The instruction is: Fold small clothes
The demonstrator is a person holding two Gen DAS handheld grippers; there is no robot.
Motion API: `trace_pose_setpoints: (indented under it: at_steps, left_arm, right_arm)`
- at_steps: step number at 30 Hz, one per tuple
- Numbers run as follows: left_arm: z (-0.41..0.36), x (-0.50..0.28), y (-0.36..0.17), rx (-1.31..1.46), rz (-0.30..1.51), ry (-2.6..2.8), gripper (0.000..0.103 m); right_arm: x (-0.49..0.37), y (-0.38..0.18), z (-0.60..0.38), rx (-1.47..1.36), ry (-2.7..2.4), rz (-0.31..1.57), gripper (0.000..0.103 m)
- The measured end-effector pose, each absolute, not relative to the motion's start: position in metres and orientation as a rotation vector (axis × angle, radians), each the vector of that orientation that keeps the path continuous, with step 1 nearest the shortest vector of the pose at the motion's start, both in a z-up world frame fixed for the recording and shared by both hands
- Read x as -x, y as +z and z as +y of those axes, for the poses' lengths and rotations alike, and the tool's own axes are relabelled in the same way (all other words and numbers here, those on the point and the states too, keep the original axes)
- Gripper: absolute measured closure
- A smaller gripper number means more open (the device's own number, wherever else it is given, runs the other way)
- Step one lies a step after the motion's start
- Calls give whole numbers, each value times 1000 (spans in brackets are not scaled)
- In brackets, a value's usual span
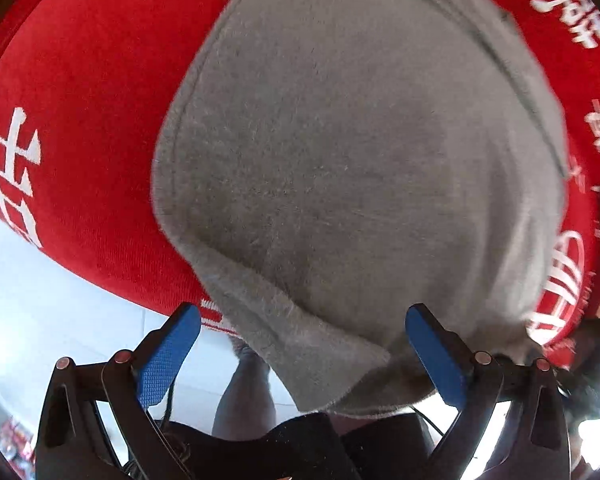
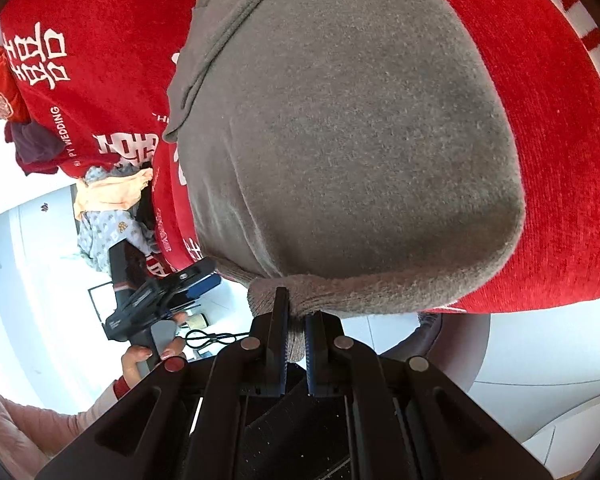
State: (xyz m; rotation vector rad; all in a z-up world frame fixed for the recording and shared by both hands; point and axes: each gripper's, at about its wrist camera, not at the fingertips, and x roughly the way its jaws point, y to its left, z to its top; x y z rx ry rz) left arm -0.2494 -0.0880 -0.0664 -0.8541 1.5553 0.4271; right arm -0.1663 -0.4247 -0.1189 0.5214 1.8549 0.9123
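Soft, limp grey fleece garment (image 1: 340,160) on red printed cloth (image 1: 92,128): right gripper (image 2: 297,312) pinching near hem, left gripper (image 1: 300,344) spread wide, empty; regrip hem corners.

Red cloth (image 2: 100,20): white Chinese chars, partly legible "PY WEDDING" (image 2: 62,136).

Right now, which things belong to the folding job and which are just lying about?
In the job:
- grey garment
- right tool, shut on its edge
- left tool, open

Lying about:
- red cloth with white lettering
- clothes pile
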Motion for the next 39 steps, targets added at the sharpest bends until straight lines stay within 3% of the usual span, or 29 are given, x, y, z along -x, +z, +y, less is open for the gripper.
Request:
trace_pose_setpoints:
  at_steps: [1,3,5,7,9,10,12,24,33,39]
  left_arm:
    - [-90,248,-70,846,1571,440,1]
    - [-92,249,-76,814,1619,463,16]
    - [-92,257,-82,807,1659,473,22]
    - [-90,266,-86,850,1658,438,40]
    - [-89,271,-87,887,1642,382,65]
    - [-91,271,-85,870,1641,364,68]
    - [-93,270,-79,837,1624,314,88]
    - [-45,252,-7,1012,1262,62,88]
    - [18,168,32,1041,1049,78,88]
    - [61,95,21,1036,942,166,88]
  right_arm:
    - [166,-119,-425,-525,912,1854,96]
    - [167,-120,-427,-528,913,1851,96]
    - [168,-120,-431,-522,917,1851,96]
    - [169,-120,-434,-512,918,1855,96]
    - [171,-122,-436,-509,912,1861,96]
    - [171,-123,-437,-510,907,1865,96]
    - [171,-124,-439,-519,903,1866,96]
    - [130,-83,-429,-702,973,1710,96]
    - [35,-40,-407,-759,1040,1515,96]
    - [-49,-37,-390,-750,1019,1438,96]
